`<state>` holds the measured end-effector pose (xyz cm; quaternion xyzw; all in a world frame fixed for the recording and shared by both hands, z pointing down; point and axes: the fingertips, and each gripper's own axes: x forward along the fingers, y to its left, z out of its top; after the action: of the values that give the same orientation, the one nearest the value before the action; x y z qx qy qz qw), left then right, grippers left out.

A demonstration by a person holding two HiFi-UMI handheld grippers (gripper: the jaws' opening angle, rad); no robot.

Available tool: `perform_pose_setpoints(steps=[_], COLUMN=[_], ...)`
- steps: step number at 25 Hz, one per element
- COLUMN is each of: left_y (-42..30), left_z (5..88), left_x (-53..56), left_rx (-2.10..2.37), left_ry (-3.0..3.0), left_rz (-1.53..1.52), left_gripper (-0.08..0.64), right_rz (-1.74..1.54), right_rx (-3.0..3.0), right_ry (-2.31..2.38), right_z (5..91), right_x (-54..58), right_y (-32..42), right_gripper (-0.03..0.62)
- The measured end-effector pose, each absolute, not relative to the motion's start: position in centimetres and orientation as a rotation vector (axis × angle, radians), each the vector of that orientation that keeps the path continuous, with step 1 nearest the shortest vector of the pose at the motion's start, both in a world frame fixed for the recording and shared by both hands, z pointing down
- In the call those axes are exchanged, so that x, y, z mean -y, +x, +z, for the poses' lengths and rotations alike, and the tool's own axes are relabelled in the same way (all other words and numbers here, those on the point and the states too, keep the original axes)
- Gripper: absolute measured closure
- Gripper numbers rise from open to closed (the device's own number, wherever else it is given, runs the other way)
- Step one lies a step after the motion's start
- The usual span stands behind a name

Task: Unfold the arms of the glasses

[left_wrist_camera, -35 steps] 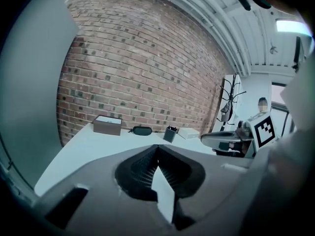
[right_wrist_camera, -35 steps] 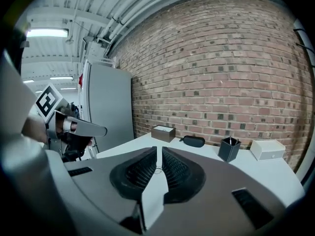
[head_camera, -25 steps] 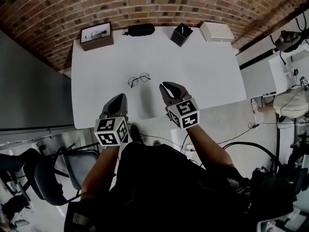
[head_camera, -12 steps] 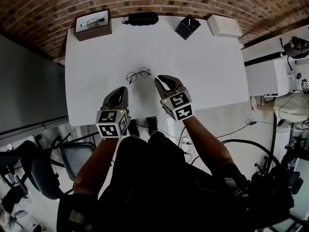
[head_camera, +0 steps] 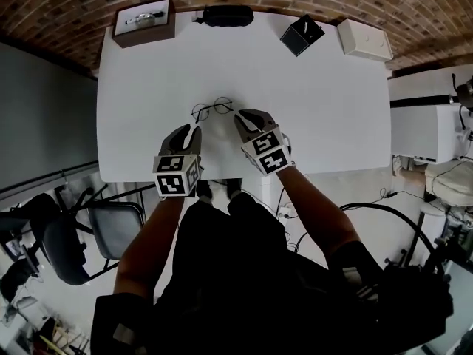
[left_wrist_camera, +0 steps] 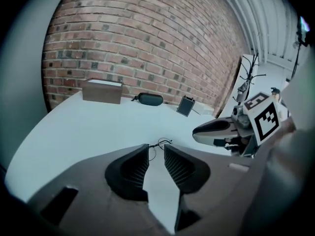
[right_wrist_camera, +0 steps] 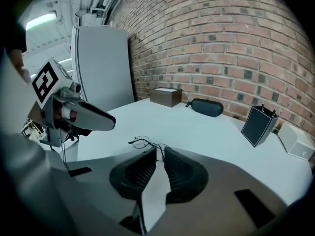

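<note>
Head view puts this at the approach: one pair of glasses (head_camera: 212, 110) lies on the bench (head_camera: 318, 102) just ahead of two claws. The left claw (head_camera: 194, 128) has just been opening, with nothing between its jaws; the right claw (head_camera: 240, 115) is clenched and empty. The next move likely calls for pinning the frame and catching one arm.

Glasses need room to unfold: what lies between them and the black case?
Nothing: the head view shows only bare white table between the glasses and the black case.
</note>
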<state>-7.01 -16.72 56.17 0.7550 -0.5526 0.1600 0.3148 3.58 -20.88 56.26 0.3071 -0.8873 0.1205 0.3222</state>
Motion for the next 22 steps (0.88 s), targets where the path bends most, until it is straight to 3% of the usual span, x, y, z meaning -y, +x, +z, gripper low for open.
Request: perform_pose_setpoints(steps=[3, 6, 22], left_y=[-7.5, -7.5, -7.4], left_z=[58.1, 60.0, 64.8], left_x=[17.4, 18.1, 19.5], left_rx=[1.478, 1.473, 1.393], left_ry=[1.946, 1.928, 1.882], left_rz=[0.468, 0.499, 0.637], left_gripper=[0.471, 0.471, 0.469], right_rz=[0.327, 0.345, 0.331], right_rx=[2.309, 2.282, 2.18], right_ry=[0.765, 0.722, 0.696], right_z=[57.8, 59.6, 64.1], right_x=[21.5, 21.7, 23.3], right_y=[3.4, 3.0, 2.0], right_gripper=[0.578, 0.515, 0.518])
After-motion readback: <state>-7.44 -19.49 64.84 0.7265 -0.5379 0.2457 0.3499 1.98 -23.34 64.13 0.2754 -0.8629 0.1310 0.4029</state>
